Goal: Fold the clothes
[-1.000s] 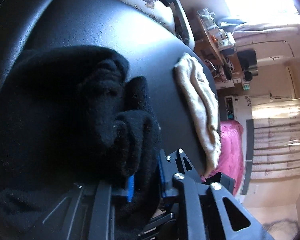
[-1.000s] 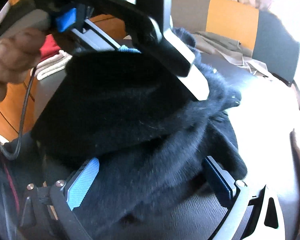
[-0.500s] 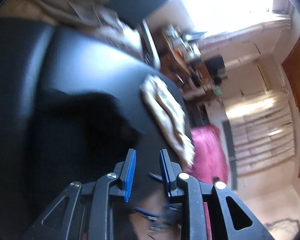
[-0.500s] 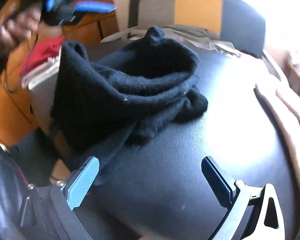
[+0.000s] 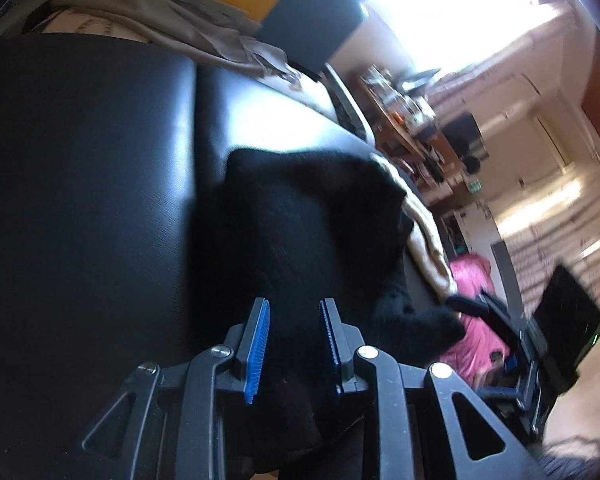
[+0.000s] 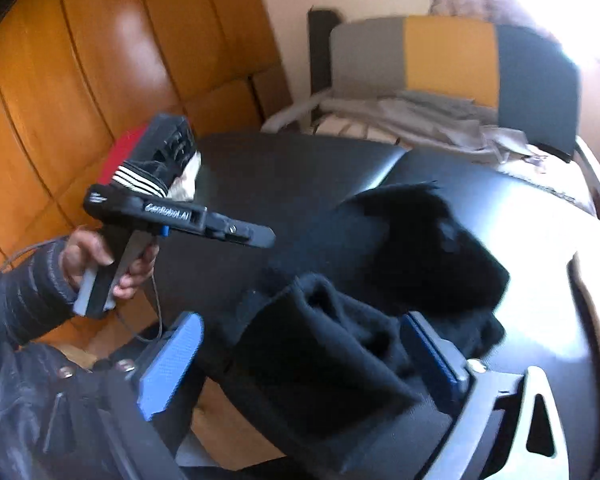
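Black garment point(image 6: 412, 280) lies rumpled on the black table point(image 6: 284, 172). Right gripper point(image 6: 300, 356) gapes wide, a loose fold between its jaws, ungrasped. Left gripper point(image 5: 294, 340) part-open, empty. Best pinch opposite edges, lift and spread flat before creasing.

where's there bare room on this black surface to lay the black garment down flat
Bare black surface lies left of the black garment, up to the grey cloth at the back. It is crowded right, where the beige towel borders the garment, and by the stacked clothes.
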